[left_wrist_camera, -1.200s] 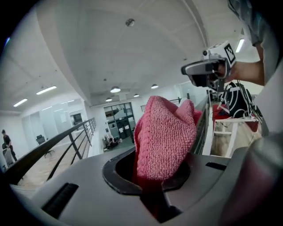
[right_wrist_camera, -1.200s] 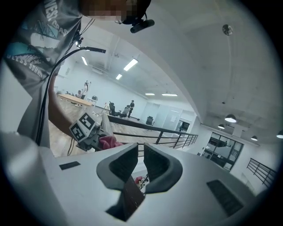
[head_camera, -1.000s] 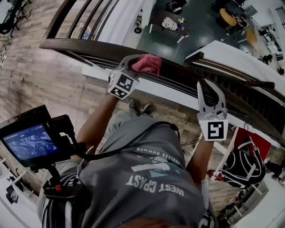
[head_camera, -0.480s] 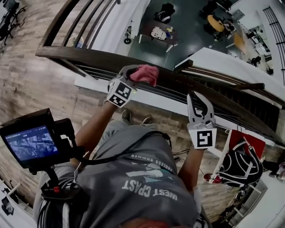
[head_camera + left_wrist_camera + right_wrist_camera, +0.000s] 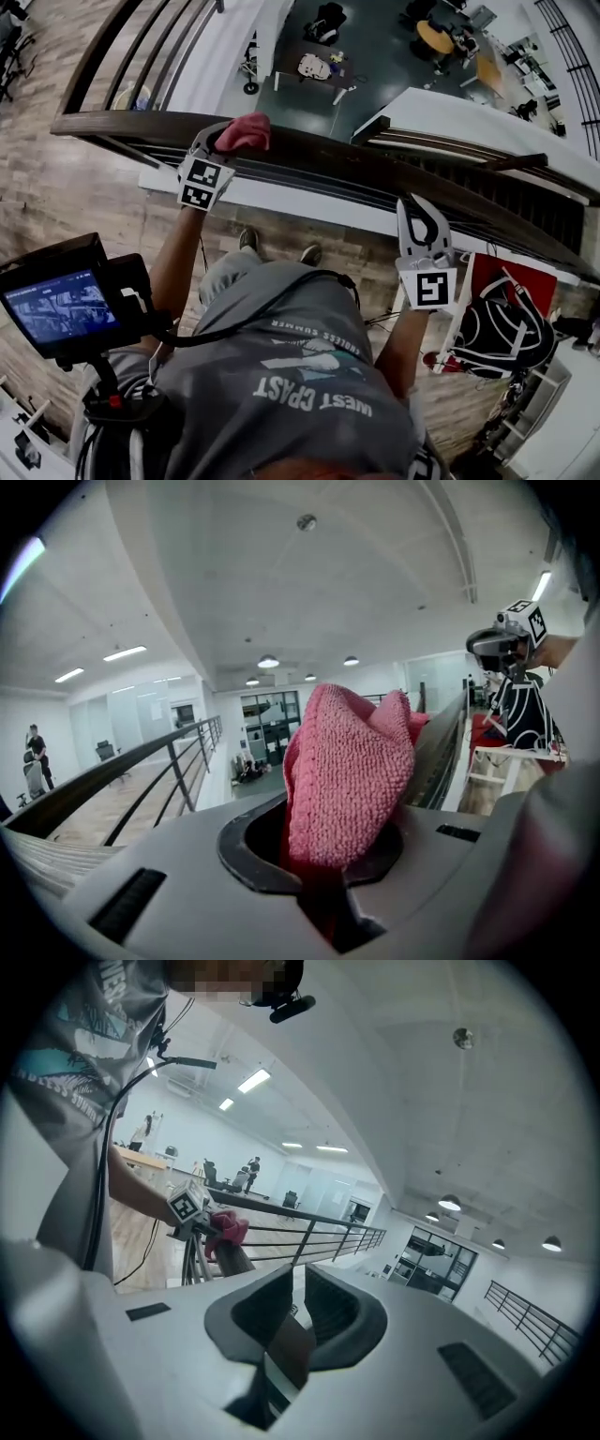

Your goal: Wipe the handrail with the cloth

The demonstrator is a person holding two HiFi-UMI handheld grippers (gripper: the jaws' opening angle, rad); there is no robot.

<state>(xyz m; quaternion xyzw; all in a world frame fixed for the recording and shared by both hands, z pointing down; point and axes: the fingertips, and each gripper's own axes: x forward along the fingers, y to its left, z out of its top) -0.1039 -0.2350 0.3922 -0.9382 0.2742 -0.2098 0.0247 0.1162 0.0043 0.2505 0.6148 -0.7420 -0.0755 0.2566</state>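
The handrail [image 5: 337, 155] runs across the scene from the far left down to the right. The cloth [image 5: 246, 131] lies on top of it toward its left end, held between the jaws of the left gripper [image 5: 225, 141], which comes at the rail from the near side. The right gripper [image 5: 420, 204] is well apart to the right, also on the near side, its tips up against the rail's near edge. The person's shoes [image 5: 248, 241] stand on the floor between the two grippers, near the rail's foot. A monitor [image 5: 61, 305] sits at the near left. A bag [image 5: 506, 333] lies on the floor at the right. Beyond the rail, far below, stands a table [image 5: 309, 66].
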